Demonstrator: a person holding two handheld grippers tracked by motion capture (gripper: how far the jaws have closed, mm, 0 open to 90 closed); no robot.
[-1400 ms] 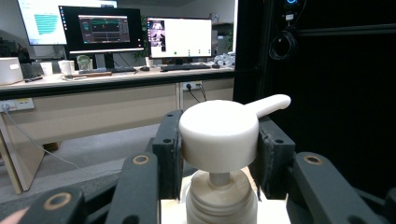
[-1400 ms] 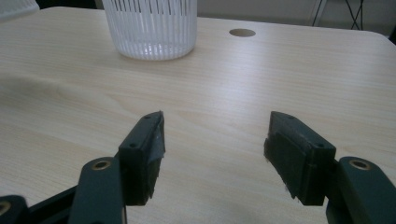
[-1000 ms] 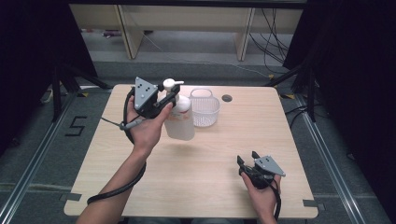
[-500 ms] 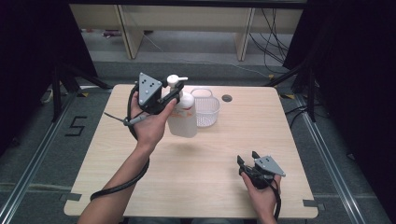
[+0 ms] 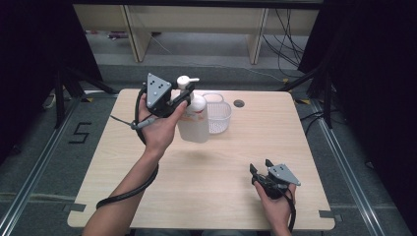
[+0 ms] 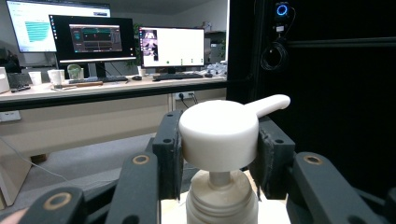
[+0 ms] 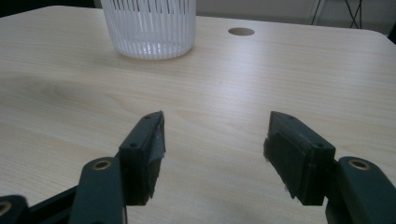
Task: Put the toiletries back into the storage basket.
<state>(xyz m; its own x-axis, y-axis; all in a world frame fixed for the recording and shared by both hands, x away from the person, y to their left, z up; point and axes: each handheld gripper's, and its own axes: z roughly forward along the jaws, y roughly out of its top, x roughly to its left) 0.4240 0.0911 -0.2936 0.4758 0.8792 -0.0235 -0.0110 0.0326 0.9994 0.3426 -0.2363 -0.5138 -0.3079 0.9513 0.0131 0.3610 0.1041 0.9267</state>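
Right tool (image 5: 261, 169) near counter (image 5: 295, 147) front edge, jaws spread, nothing between.

Left tool (image 5: 183, 101) farther, pinching pump head (image 6: 219, 134) of pump bottle (image 5: 195, 120), lifted just beside white basket (image 5: 219, 117).

Judgement: rigid plastic, smooth, liquid-heavy; head may depress or swivel, so neck grip likely safer.

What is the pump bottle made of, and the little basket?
Bottle: looks like cloudy white plastic, a bit see-through, with a smooth matte white pump. Basket: probably clear, slightly glossy plastic, with thin upright ribs and light showing between them.
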